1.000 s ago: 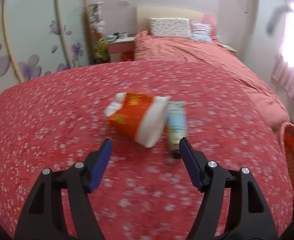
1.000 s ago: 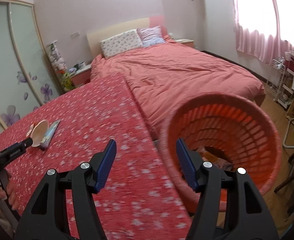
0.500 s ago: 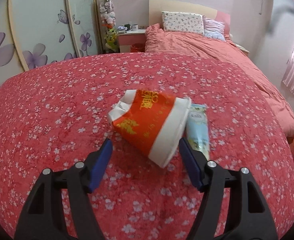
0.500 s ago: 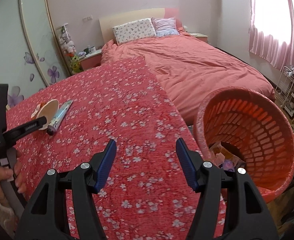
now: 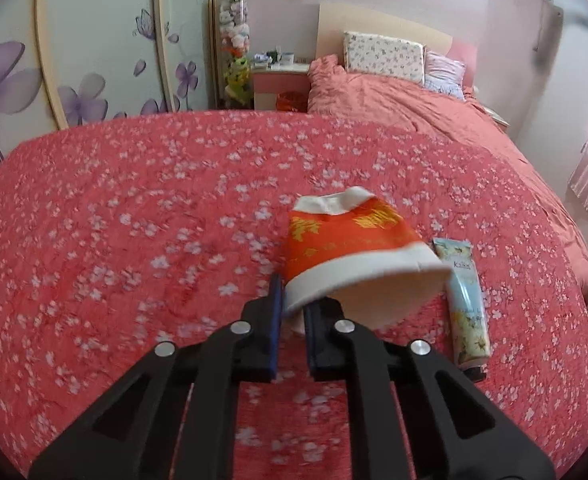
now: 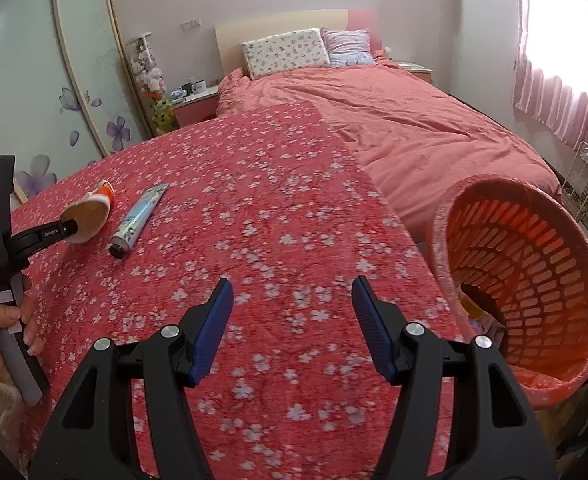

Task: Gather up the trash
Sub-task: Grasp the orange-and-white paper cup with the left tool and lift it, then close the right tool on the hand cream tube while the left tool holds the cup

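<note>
The crushed orange-and-white paper cup (image 5: 354, 256) lies on its side on the red flowered cloth (image 5: 134, 208), its white rim pinched between the blue pads of the left gripper (image 5: 292, 312), whose jaws are drawn almost together on the rim's edge. Just to the right of the cup, close alongside it, a pale blue tube (image 5: 464, 300) lies flat on the cloth with its dark cap toward the camera. From the right wrist view, the cup (image 6: 90, 216) and tube (image 6: 140, 220) sit at the far left, well apart from the right gripper (image 6: 292, 292), which hangs above the cloth with its jaws spread wide and nothing between them. At the cloth's right edge an orange basket (image 6: 534, 264) is tilted with its mouth toward the gripper and some scraps inside. A bed (image 6: 394, 128) lies beyond.
</note>
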`<act>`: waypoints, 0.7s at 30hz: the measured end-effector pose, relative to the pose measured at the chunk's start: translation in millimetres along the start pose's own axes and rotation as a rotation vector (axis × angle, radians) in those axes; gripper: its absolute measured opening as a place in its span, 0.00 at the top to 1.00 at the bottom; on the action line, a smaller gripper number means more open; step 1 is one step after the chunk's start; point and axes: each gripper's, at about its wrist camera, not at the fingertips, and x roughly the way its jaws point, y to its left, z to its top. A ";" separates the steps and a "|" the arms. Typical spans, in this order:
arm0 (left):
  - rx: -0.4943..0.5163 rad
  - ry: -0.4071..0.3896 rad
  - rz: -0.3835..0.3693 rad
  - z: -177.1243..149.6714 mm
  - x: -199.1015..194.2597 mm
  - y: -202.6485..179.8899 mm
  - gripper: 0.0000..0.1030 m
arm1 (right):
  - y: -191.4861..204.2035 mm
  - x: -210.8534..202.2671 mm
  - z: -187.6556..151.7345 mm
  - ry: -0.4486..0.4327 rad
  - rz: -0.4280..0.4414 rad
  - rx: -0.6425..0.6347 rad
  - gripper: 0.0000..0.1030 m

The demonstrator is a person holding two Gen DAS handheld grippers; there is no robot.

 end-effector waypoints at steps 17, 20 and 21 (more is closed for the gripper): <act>-0.004 0.019 -0.004 -23.9 -21.3 93.1 0.86 | 103.4 42.9 23.1 0.042 0.150 -0.088 0.41; -0.055 0.054 -0.022 -24.4 -15.0 103.0 0.82 | 122.8 57.6 29.3 0.048 0.146 -0.099 0.45; -0.069 0.060 -0.033 -25.1 -14.2 107.1 0.82 | 128.9 64.8 31.4 0.057 0.139 -0.102 0.46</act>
